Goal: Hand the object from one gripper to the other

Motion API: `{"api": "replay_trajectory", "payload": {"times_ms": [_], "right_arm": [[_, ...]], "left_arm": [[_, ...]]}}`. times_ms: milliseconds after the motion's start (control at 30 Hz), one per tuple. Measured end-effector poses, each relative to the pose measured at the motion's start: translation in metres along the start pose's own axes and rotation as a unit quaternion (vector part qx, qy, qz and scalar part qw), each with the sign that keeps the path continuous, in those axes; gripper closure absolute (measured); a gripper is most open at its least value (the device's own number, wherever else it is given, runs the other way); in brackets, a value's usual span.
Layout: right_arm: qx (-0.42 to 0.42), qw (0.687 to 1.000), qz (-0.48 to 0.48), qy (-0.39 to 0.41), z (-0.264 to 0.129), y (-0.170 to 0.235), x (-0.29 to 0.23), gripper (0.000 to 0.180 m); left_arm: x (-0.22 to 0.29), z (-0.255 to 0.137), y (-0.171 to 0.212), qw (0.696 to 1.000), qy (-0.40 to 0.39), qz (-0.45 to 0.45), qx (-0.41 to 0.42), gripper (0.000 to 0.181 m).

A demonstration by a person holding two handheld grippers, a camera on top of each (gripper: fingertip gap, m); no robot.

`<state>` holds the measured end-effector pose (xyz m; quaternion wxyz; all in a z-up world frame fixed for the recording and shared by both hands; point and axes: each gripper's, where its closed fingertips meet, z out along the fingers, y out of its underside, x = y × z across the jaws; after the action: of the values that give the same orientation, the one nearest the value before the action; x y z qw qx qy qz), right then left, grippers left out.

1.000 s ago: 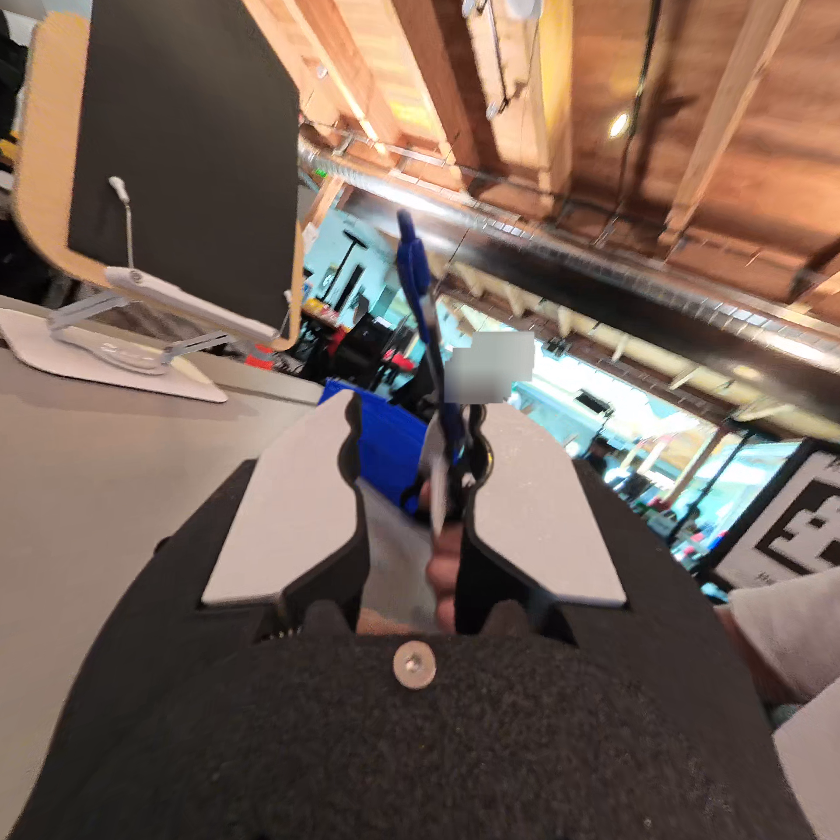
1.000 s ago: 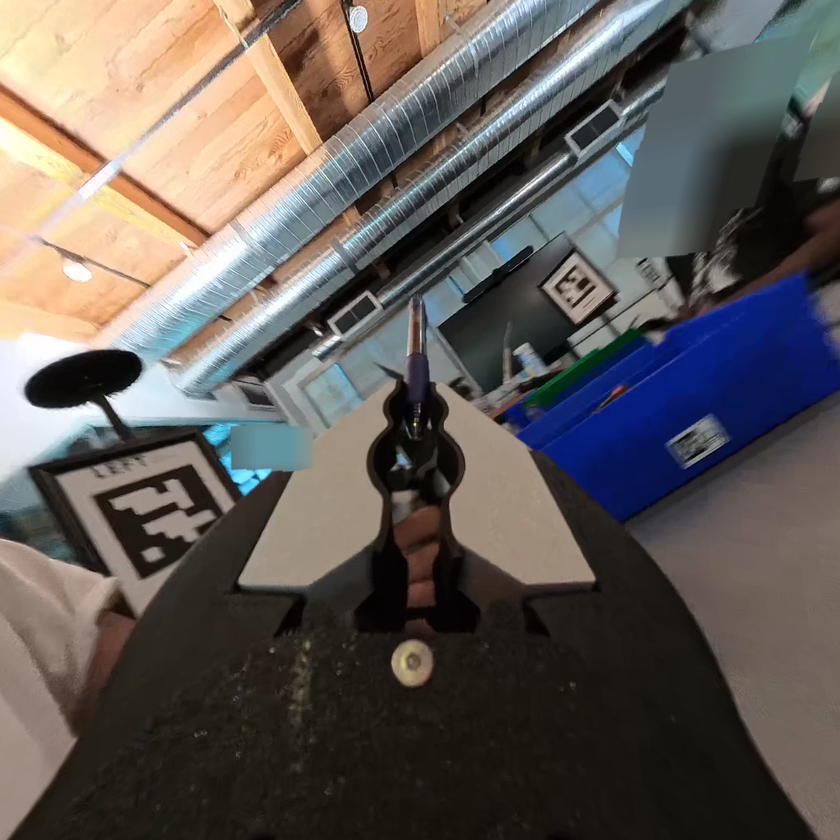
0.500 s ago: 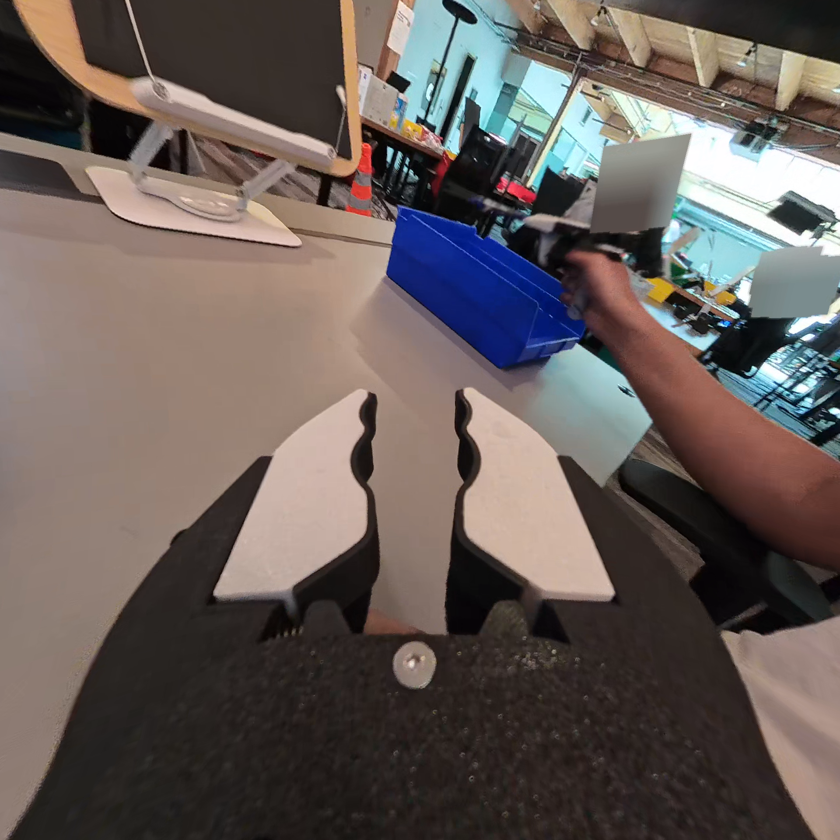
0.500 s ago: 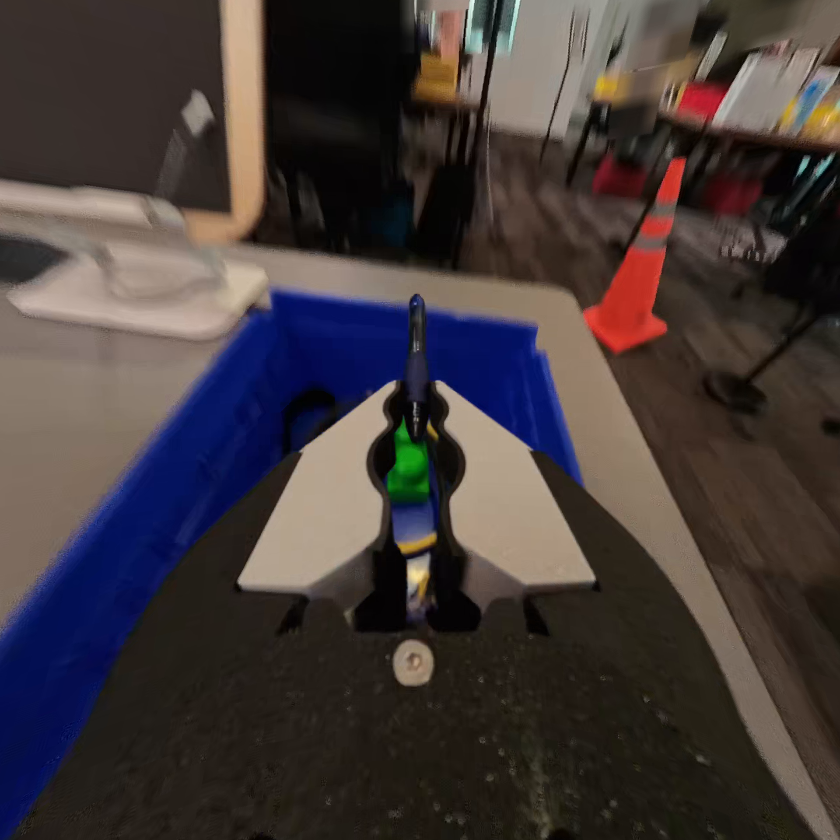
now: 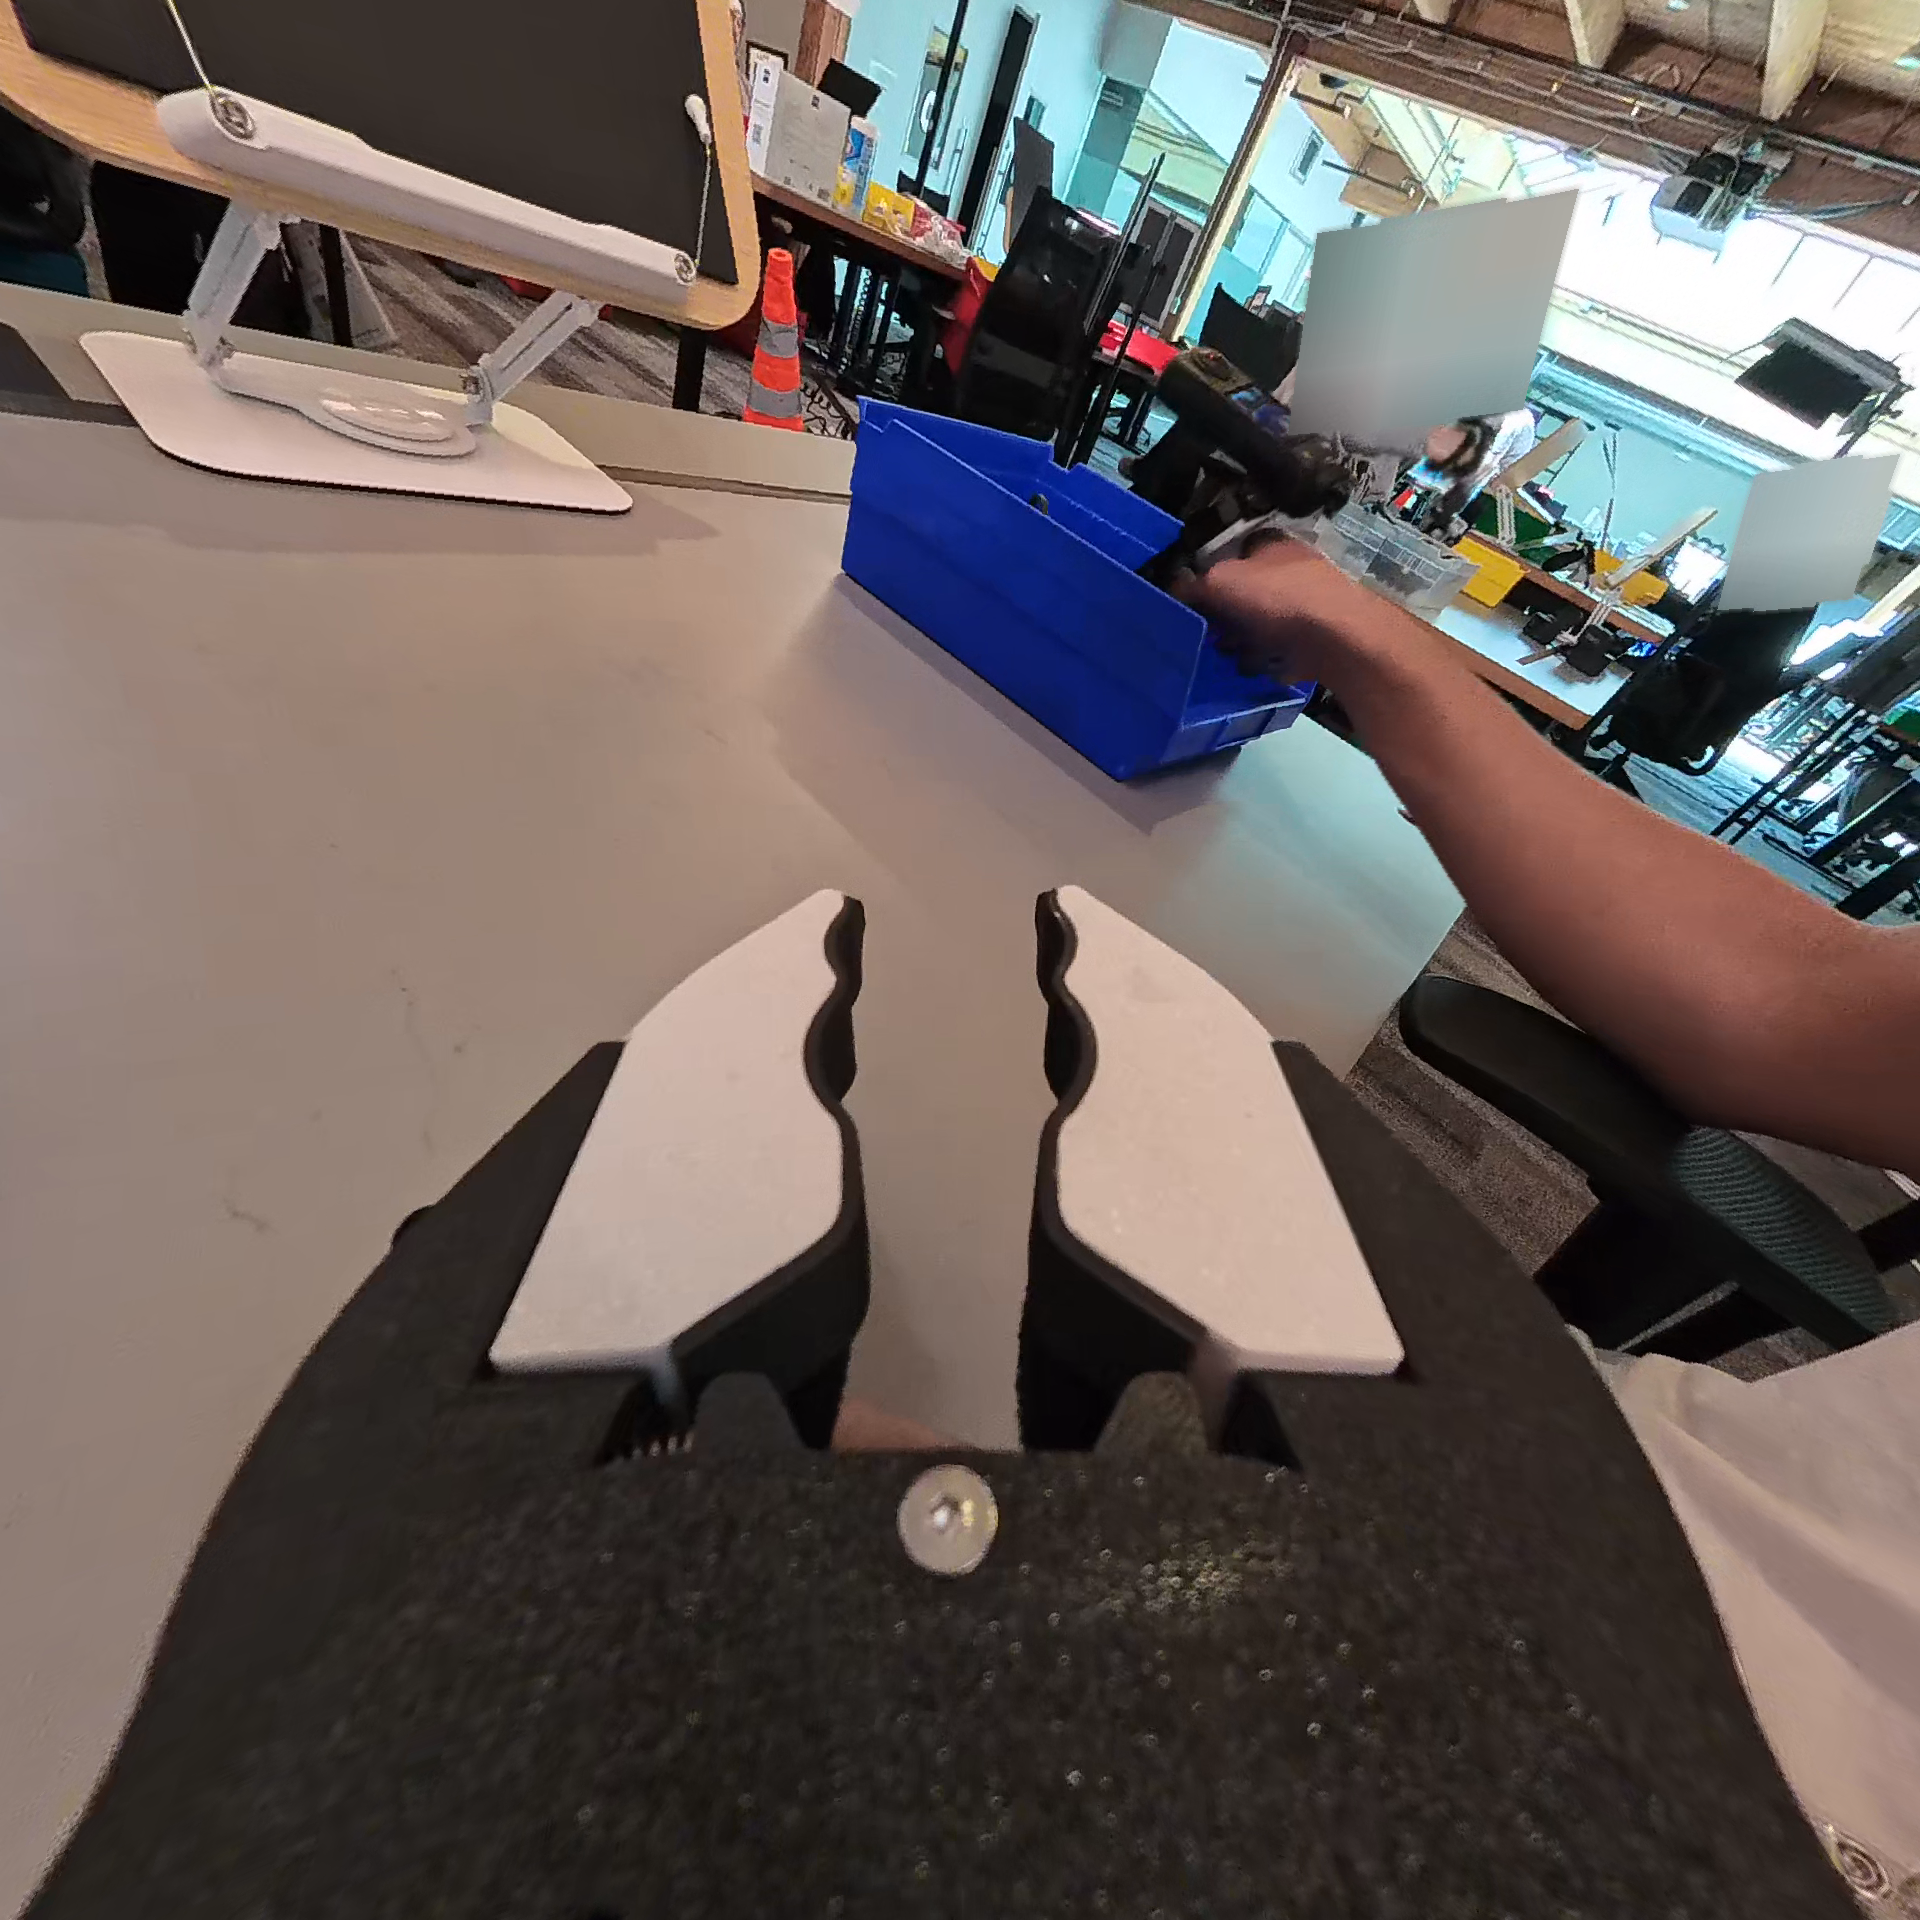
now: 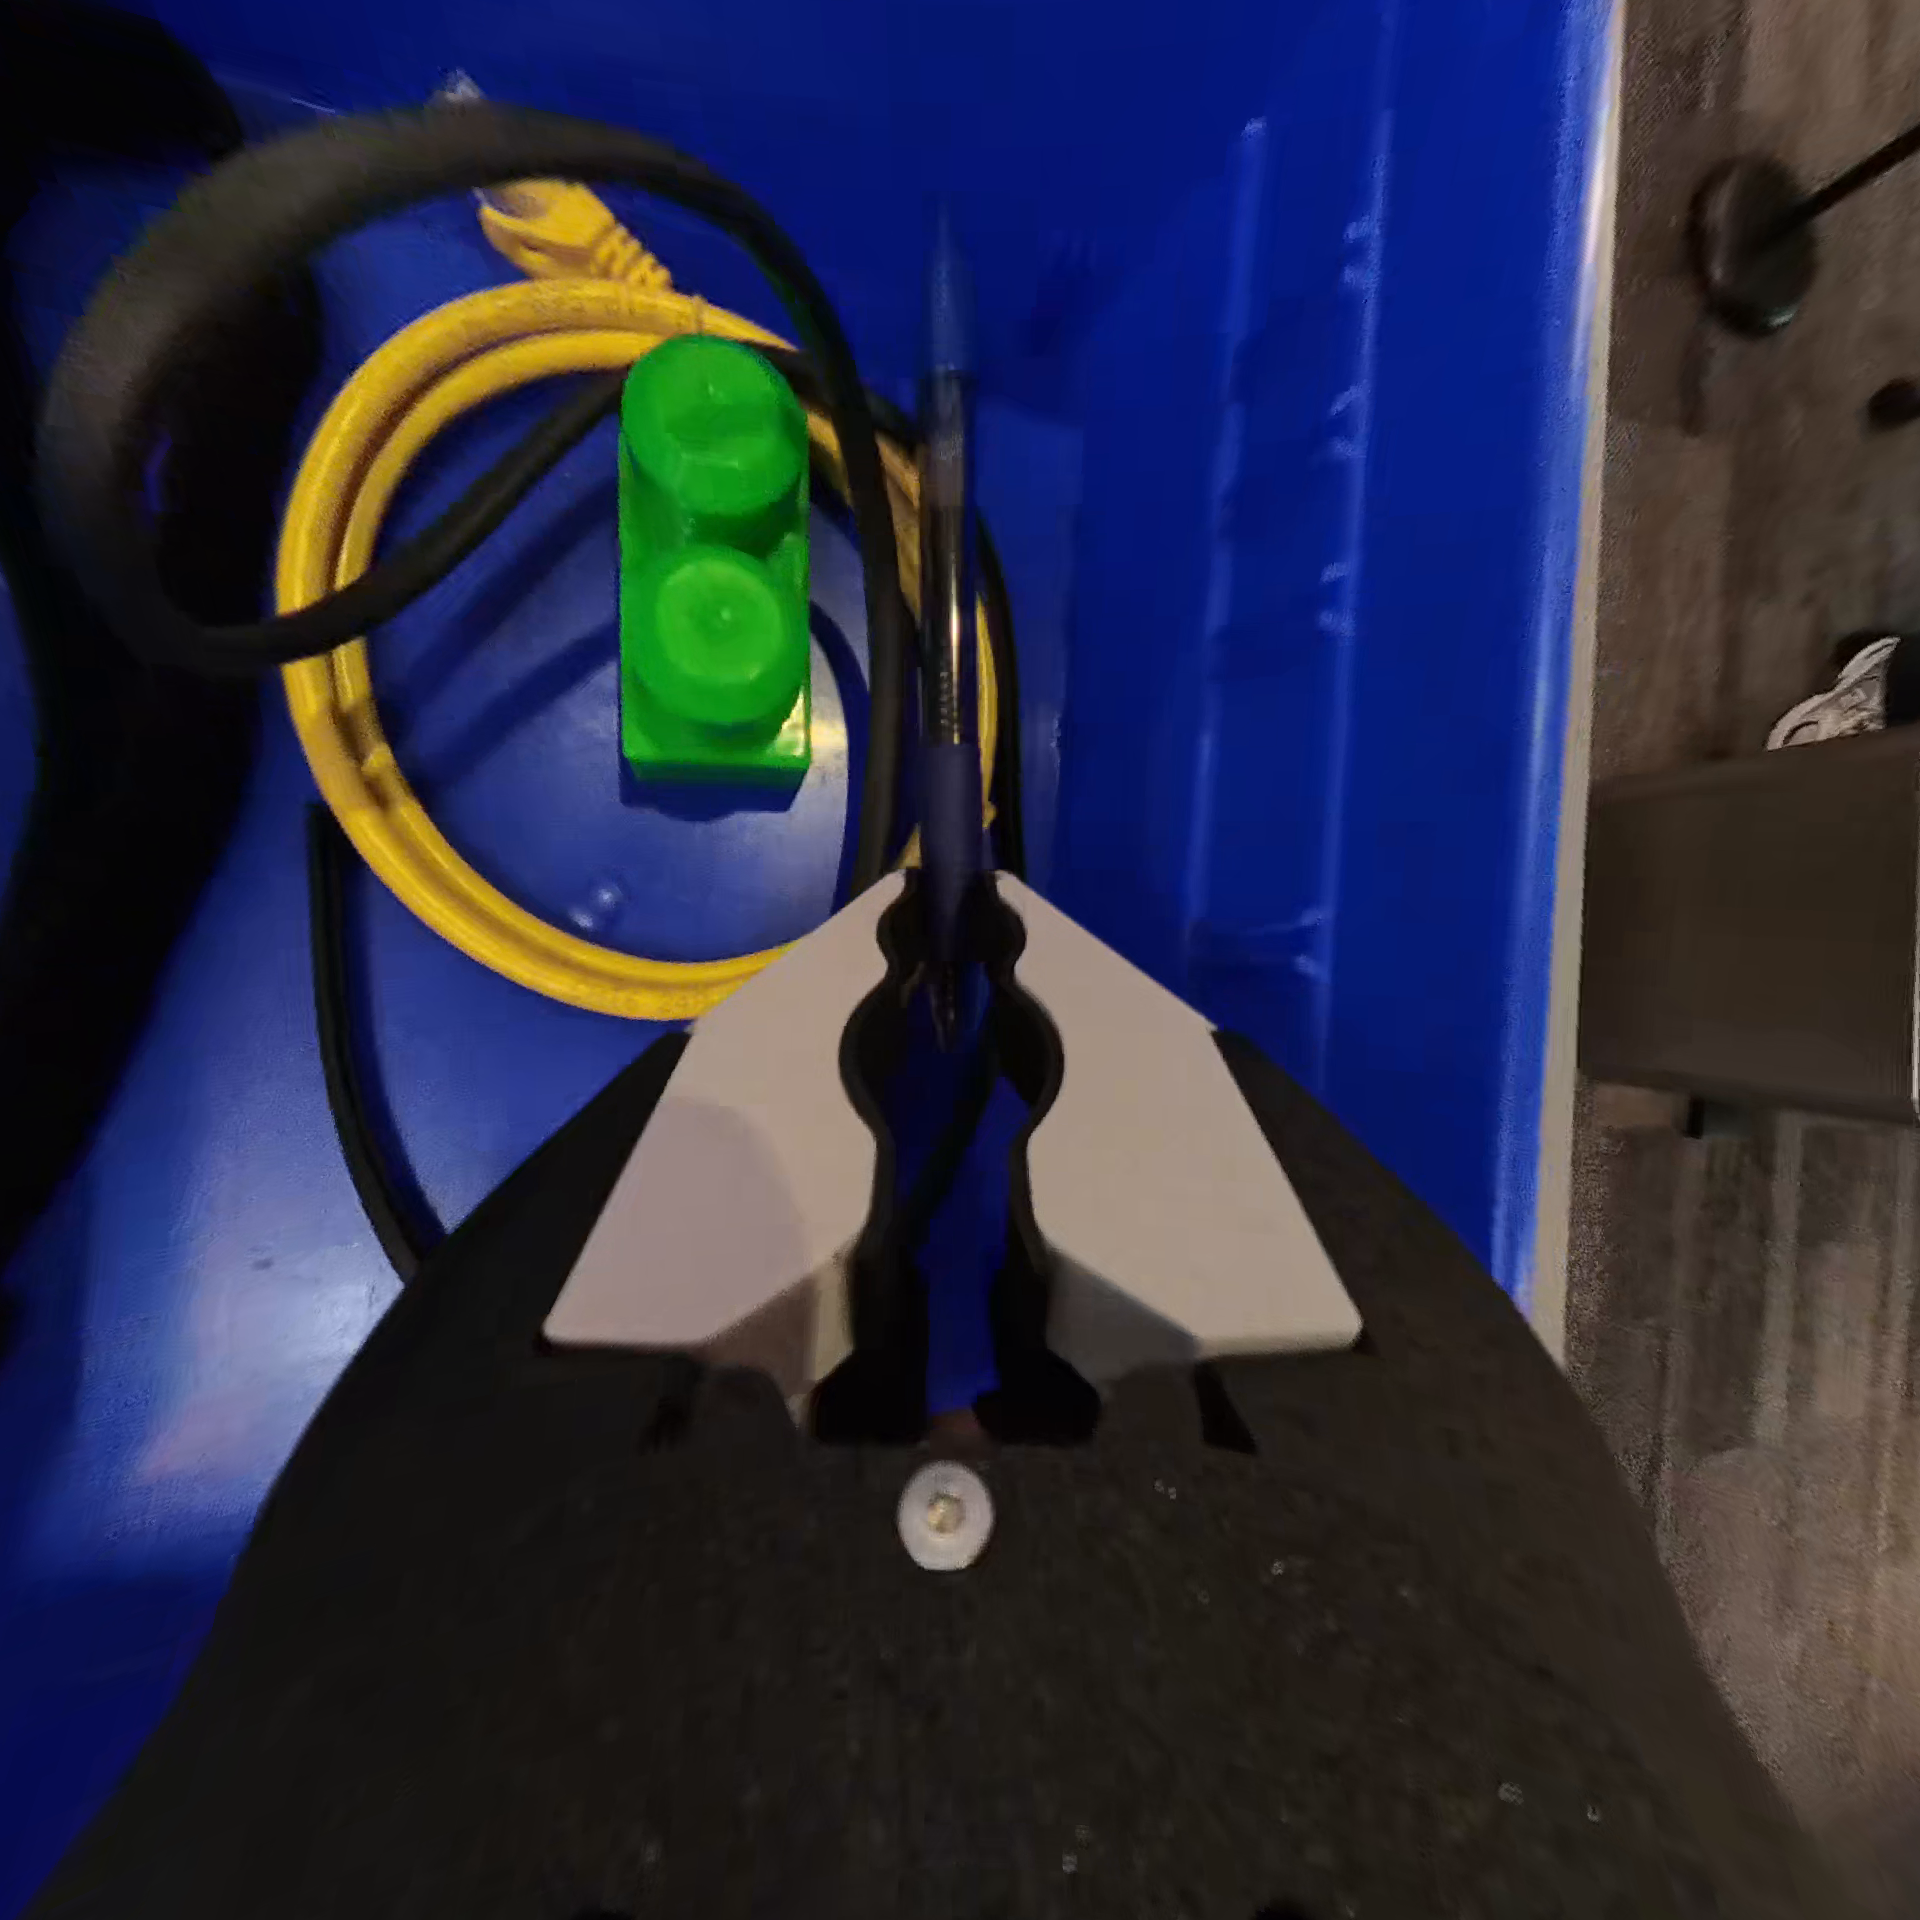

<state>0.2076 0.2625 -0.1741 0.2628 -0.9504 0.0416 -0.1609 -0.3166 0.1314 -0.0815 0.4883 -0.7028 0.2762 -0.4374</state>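
Note:
My right gripper is shut on a blue pen by its tip end, and the pen points down into a blue bin. The pen hangs above the bin floor, beside a green two-stud brick. My left gripper is open and empty, low over the grey table and well back from the bin. In the left wrist view the right gripper is held by a hand over the bin's near right end; its fingers are hidden there.
In the bin lie a coiled yellow cable and black cables. A white stand with a dark board sits at the table's far left. An orange cone and a black chair stand off the table. Across from one pair of fingers to the other is roughly 55 centimetres. The green two-stud brick is about 6 centimetres from my right fingertips and 55 centimetres from my left.
One second ago both grippers were at the pen, raised toward the ceiling. The left one has let go and dropped back to the table; the right one has carried the pen down into the bin.

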Motion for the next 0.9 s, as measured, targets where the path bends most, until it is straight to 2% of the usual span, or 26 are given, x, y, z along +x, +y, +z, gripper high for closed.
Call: {"api": "replay_trajectory", "payload": {"times_ms": [167, 400, 500, 600, 667, 767, 833, 900], "right_arm": [[-0.004, 1.000, -0.008, 0.006, 0.001, 0.003, 0.001, 0.168], [0.010, 1.000, -0.003, -0.011, -0.010, 0.000, 0.000, 0.157], [0.050, 0.998, 0.012, -0.027, -0.035, -0.014, -0.001, 0.153], [0.149, 0.986, 0.017, -0.067, -0.095, -0.047, -0.016, 0.151], [0.248, 0.963, 0.015, -0.107, -0.151, -0.074, -0.037, 0.151], [0.372, 0.899, 0.007, -0.231, -0.229, -0.090, -0.105, 0.149], [0.399, 0.855, -0.007, -0.331, -0.257, -0.078, -0.167, 0.146], [0.399, 0.820, -0.018, -0.411, -0.265, -0.050, -0.227, 0.144]], "left_arm": [[0.001, 0.001, 0.002, 1.000, 0.001, 0.007, -0.006, 0.149], [-0.001, 0.000, 0.002, 1.000, -0.008, 0.021, -0.006, 0.149], [-0.003, -0.002, 0.001, 1.000, -0.008, 0.017, -0.004, 0.149], [-0.006, -0.003, 0.000, 1.000, -0.010, 0.015, -0.003, 0.149], [-0.008, -0.004, 0.000, 1.000, -0.013, 0.014, -0.004, 0.149], [-0.012, -0.007, 0.000, 1.000, -0.017, 0.011, -0.003, 0.149], [-0.016, -0.008, 0.000, 1.000, -0.022, 0.008, -0.004, 0.149], [-0.021, -0.010, 0.000, 1.000, -0.029, 0.006, -0.006, 0.149]]}}
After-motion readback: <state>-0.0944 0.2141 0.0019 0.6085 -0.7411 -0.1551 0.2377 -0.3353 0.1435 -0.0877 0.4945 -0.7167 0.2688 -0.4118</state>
